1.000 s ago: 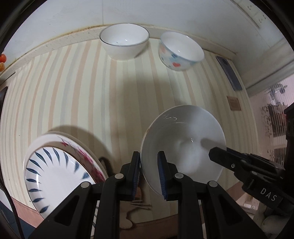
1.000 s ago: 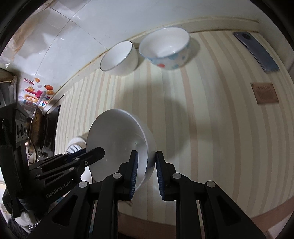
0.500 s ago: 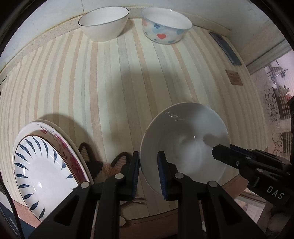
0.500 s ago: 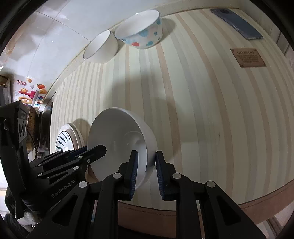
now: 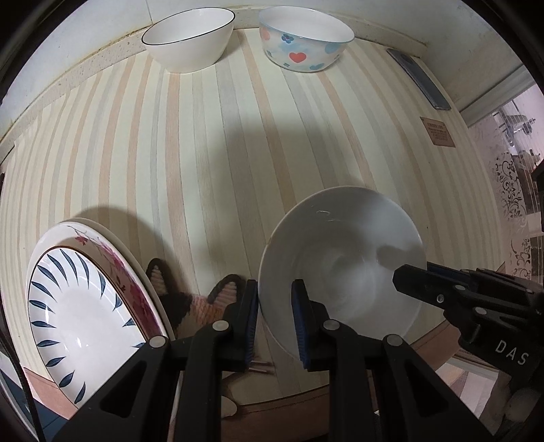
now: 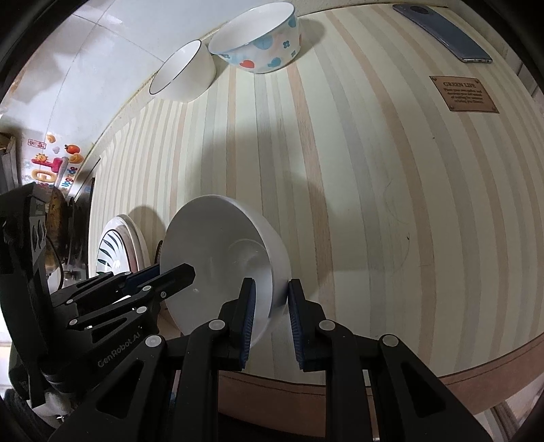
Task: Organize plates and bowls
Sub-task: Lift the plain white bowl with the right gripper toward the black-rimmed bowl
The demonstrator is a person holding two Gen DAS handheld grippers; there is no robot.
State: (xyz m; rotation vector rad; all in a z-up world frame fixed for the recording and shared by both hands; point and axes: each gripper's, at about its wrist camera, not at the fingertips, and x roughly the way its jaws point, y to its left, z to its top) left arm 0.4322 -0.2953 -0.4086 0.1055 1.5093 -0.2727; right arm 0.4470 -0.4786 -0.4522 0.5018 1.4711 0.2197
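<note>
A plain white bowl (image 5: 343, 258) hangs above the striped table, held by both grippers. My left gripper (image 5: 274, 306) is shut on its left rim. My right gripper (image 6: 270, 301) is shut on its right rim; the bowl also shows in the right wrist view (image 6: 217, 258). Stacked plates (image 5: 85, 299), the top one with blue leaf marks, lie at the near left. A white bowl with a dark rim (image 5: 188, 35) and a bowl with hearts and flowers (image 5: 306, 37) stand by the back wall.
A blue phone (image 6: 442, 32) lies at the back right, and a brown label (image 6: 464, 93) is fixed to the striped table (image 5: 238, 136). The table's front edge (image 6: 442, 370) is close below the grippers. A tiled wall (image 6: 112, 44) runs along the back.
Both grippers have pulled back toward the table's front edge with the white bowl held between them. The far bowls now sit farther away at the top of both views.
</note>
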